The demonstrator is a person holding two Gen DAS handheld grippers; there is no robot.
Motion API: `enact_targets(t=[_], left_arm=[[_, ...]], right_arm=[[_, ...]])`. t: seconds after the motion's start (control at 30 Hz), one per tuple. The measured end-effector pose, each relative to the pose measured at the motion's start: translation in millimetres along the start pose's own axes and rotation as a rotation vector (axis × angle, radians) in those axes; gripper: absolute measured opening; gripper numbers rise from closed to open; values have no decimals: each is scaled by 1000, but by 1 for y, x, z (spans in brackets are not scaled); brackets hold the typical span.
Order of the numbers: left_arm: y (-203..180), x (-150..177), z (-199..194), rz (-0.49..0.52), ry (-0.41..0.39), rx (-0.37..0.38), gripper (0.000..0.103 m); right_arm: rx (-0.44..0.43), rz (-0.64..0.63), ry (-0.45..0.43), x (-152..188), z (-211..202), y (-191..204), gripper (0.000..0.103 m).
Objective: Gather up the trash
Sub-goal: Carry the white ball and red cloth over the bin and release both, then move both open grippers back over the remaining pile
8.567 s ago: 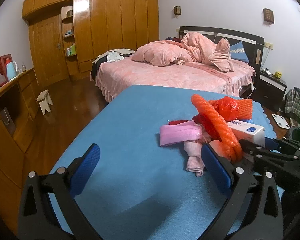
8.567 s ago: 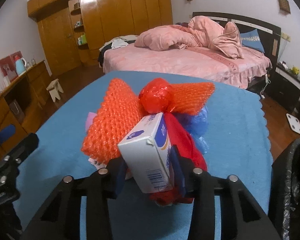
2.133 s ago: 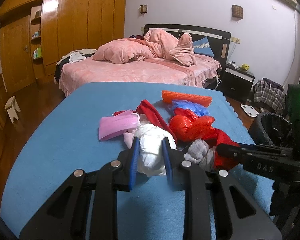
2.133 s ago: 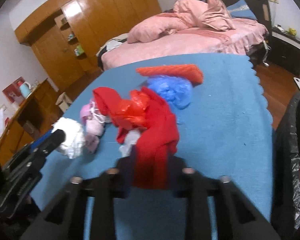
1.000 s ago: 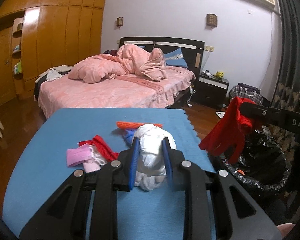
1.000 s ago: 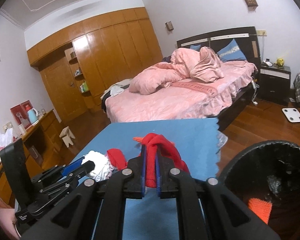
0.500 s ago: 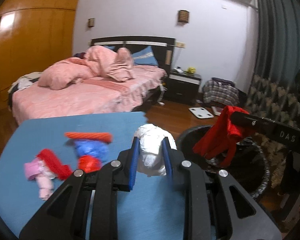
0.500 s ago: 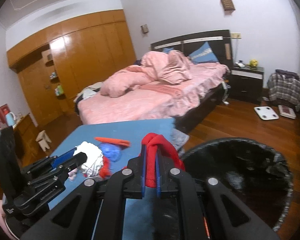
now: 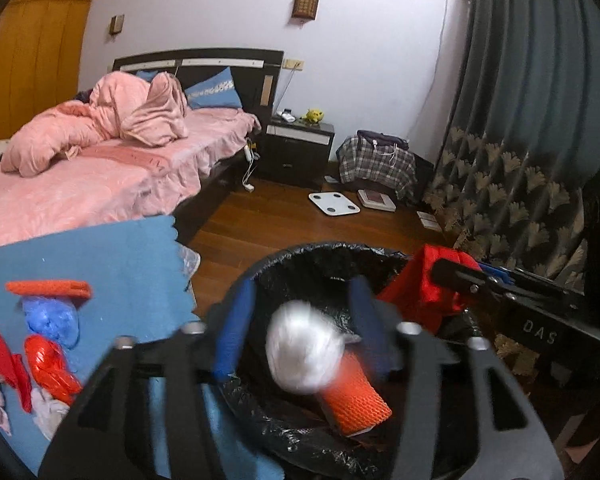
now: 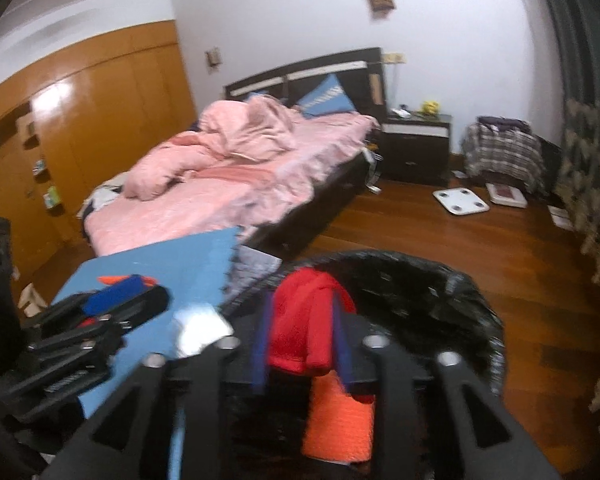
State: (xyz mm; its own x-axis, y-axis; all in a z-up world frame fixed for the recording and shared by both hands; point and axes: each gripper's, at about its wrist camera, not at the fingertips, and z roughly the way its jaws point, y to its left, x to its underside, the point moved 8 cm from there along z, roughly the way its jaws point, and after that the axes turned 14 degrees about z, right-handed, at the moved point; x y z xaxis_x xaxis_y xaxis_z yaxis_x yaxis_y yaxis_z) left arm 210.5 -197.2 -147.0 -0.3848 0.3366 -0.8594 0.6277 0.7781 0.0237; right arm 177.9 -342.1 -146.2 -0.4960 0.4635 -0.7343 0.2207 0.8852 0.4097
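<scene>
My left gripper (image 9: 302, 294) hangs over the black-lined bin (image 9: 324, 247) with its jaws opening. A blurred white wad (image 9: 305, 354) sits loose between the blue fingers (image 9: 236, 330), touching neither. My right gripper (image 10: 300, 306) is over the same bin (image 10: 440, 269), jaws opening, with a red cloth (image 10: 304, 322) hanging slack between its pads. The left wrist view shows that red cloth (image 9: 430, 280) draped at the right gripper (image 9: 460, 271). An orange foam net (image 9: 352, 400) lies in the bin. The white wad (image 10: 198, 330) shows beside the left gripper (image 10: 132, 298).
On the blue table (image 9: 100, 248) at the left lie an orange net (image 9: 48, 287), blue plastic (image 9: 52, 316), red plastic (image 9: 48, 364) and red and pink scraps. Beyond are a pink bed (image 9: 80, 184), wood floor (image 9: 284, 220), a white scale (image 9: 334, 204) and a curtain (image 9: 520, 160).
Both grippers have swung right from above the table to above the bin. Both jaws have spread. The white wad has come free of the left pads, and the red cloth hangs looser.
</scene>
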Motion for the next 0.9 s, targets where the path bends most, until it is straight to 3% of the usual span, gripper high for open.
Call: enact_targets(t=[0.07,0.1,0.23,0.53,0.9], left_arm=[[5,5,-1,4,4,-26,63],[9,8,-3,10,9,-49,70],[35,23,-20,12,14,-137,85],[114,75,-79,-43,69,-337,88],[213,152,-147,-138,164,-555,88]], right_arm=[[15,14,-7,2,-2,-9,58],[23,19,-12,3,-3,-12,73],[53,38,-40,6,-5,-13,98],[-27,-12,-2,34,18,58,98],[-152,-155,108,111,62,182,97]])
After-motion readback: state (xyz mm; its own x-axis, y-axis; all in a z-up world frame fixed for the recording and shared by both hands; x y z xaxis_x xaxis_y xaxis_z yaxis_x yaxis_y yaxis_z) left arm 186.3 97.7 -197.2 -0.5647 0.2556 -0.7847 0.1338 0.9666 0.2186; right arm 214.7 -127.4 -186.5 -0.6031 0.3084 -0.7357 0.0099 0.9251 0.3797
